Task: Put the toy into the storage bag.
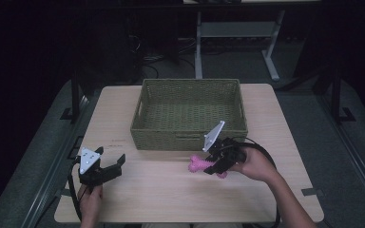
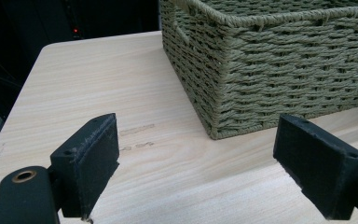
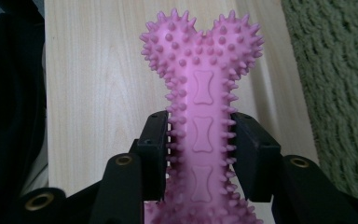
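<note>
A pink spiky bone-shaped toy (image 1: 200,165) hangs just above the table in front of the woven basket (image 1: 188,137). My right gripper (image 1: 215,165) is shut on its shaft, and the knobbed end (image 3: 201,42) sticks out past the jaws toward the left. Up close, both black pads press the toy's (image 3: 201,135) sides. My left gripper (image 1: 110,165) rests near the front left of the table, open, with nothing between its pads (image 2: 95,154). The basket's corner (image 2: 214,116) stands a short way beyond it.
The olive woven basket holds nothing and sits at the far middle of the light wood table (image 1: 152,194). Table legs and cables (image 1: 197,52) lie in the dark behind. Bare tabletop stretches between the two grippers.
</note>
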`<state>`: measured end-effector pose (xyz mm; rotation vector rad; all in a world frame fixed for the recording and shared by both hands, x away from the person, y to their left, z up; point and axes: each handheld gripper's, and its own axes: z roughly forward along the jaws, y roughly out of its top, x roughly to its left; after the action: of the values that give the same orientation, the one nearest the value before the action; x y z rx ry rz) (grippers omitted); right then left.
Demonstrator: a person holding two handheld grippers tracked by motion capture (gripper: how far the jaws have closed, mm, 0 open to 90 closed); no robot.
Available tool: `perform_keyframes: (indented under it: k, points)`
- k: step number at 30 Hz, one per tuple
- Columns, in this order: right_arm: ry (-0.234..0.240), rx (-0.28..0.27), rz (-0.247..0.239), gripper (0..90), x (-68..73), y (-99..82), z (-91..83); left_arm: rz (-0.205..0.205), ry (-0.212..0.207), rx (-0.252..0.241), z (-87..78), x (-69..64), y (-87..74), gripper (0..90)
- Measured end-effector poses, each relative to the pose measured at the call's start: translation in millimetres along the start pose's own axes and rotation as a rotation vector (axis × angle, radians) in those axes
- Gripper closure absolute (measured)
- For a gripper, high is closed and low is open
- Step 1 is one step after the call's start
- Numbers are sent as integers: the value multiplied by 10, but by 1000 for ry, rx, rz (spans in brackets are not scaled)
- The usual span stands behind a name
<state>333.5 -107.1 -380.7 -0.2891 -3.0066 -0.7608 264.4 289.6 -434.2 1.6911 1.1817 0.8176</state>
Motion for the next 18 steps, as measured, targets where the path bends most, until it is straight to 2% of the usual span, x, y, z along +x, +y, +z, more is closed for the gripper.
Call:
perform_keyframes:
  k: [7,18]
  points:
    - [4,-26,6,580,-52,17,-104,-1,2,-2,-2,2,-2,136]
    - [-2,-26,-2,581,-114,85,-215,-2,2,-2,1,6,-1,137]
